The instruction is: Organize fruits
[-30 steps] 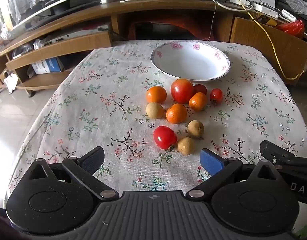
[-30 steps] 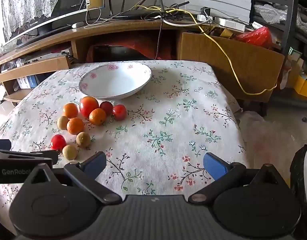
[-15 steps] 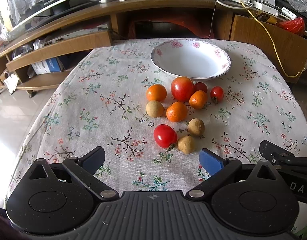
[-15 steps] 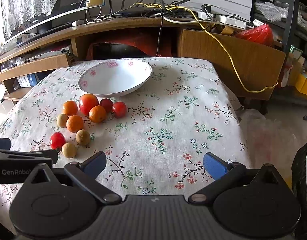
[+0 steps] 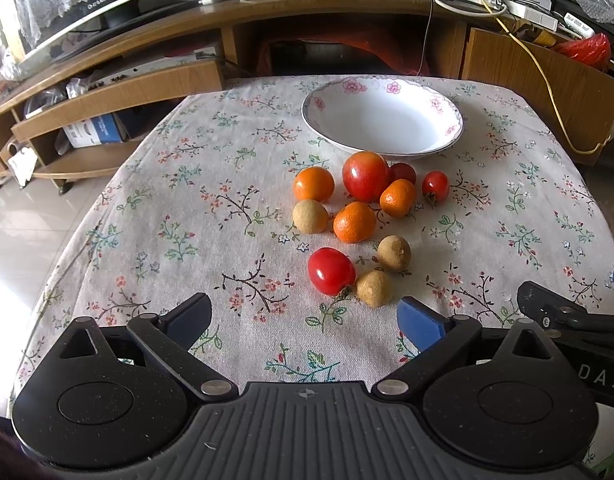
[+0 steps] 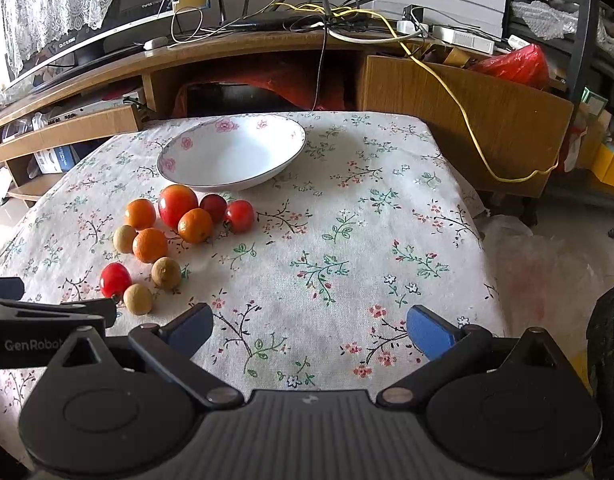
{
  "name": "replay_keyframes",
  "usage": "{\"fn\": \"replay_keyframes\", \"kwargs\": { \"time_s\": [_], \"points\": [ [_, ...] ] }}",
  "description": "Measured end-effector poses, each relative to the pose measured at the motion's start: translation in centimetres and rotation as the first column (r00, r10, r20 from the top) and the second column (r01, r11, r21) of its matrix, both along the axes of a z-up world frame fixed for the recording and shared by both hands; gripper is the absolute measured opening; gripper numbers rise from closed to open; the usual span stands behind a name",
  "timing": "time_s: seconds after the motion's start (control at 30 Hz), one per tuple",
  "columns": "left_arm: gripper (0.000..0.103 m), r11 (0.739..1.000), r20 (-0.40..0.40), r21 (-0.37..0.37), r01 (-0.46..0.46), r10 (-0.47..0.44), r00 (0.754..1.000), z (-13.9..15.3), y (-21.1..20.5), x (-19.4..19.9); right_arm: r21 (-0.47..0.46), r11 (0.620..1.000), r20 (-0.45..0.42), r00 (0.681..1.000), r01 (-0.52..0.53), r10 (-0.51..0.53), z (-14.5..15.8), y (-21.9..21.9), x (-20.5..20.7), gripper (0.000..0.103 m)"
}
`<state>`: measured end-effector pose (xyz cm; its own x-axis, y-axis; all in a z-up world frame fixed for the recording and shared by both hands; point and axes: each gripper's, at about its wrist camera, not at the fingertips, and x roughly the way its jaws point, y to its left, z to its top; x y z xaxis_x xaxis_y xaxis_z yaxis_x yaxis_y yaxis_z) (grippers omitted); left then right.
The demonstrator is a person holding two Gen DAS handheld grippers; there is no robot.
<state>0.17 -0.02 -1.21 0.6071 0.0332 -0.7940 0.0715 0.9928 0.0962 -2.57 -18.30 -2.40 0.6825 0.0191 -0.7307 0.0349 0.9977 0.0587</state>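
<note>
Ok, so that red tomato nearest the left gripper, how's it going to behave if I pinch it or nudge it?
The nearest red tomato looks glossy and smooth, so it may slip between flat pads. Its rounded, egg-like shape suggests it would roll if nudged, probably into the tan fruit right beside it. The shiny, taut-looking skin hints that a hard squeeze could bruise or split it.

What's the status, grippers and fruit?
Left gripper open, empty, short of the fruit. Right gripper open, empty, over bare cloth. Ten fruits clustered on the tablecloth; bowl empty behind them. Nothing in the way.
</note>
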Motion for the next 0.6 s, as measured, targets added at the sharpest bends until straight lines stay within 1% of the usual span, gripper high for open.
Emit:
{"fn": "replay_keyframes", "kwargs": {
  "time_s": [0.6],
  "points": [
    [0.1, 1.0, 0.011, 0.012, -0.006, 0.006, 1.0, 0.02, -0.3, -0.01, 0.008, 1.0, -0.005, 1.0, -0.01, 0.01, -0.06, 0.04, 0.17, 0.103]
  ]
}}
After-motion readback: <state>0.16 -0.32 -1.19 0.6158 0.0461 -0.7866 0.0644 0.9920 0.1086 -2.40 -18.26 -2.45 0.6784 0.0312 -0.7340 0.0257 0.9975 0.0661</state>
